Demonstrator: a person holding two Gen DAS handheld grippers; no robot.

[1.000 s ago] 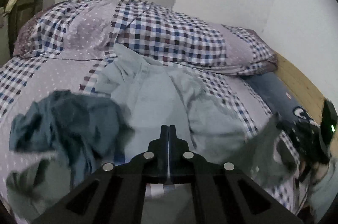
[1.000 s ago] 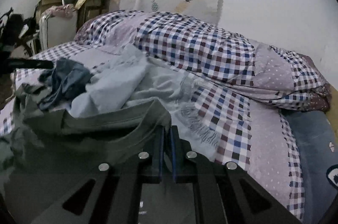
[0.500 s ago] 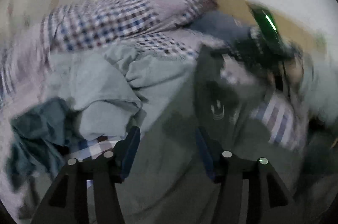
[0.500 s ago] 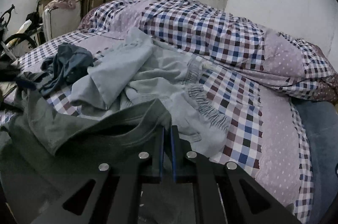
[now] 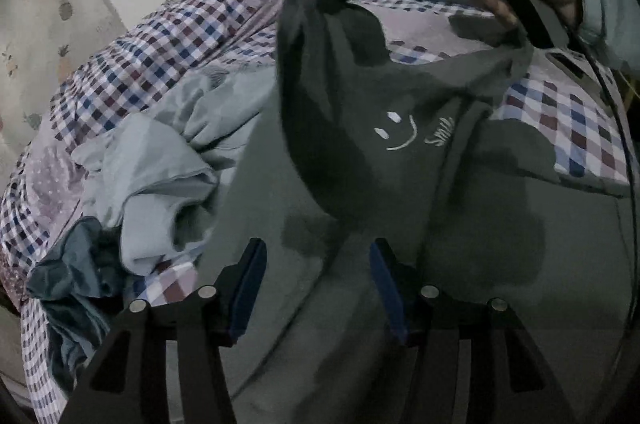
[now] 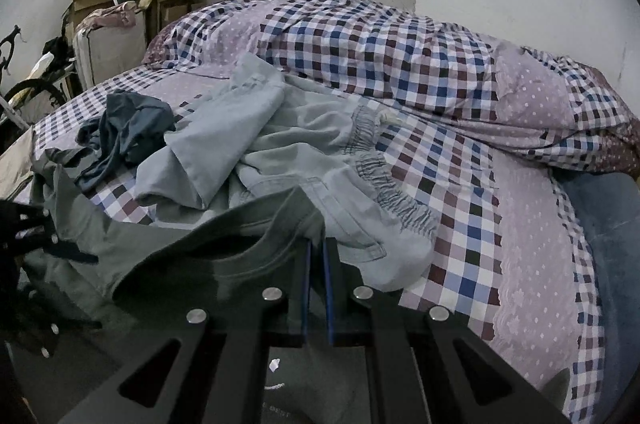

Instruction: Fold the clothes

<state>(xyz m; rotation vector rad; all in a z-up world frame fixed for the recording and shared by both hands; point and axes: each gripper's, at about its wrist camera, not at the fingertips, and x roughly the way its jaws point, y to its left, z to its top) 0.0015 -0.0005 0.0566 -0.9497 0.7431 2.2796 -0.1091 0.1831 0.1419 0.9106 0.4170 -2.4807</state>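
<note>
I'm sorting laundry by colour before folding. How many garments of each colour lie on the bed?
Grey-green T-shirt, shut in the right gripper: 1
Light blue garment: 1, possibly more bunched together
Dark blue garment: 1
Total: 3

We got pretty dim, flat indoor light in both views, with no glare and only soft shadows in the folds of the grey shirt (image 5: pixel 360 127). The left wrist picture was a bit smeared by motion blur, while the right wrist one was sharper. Both had heavy fisheye bending and black corners.
</note>
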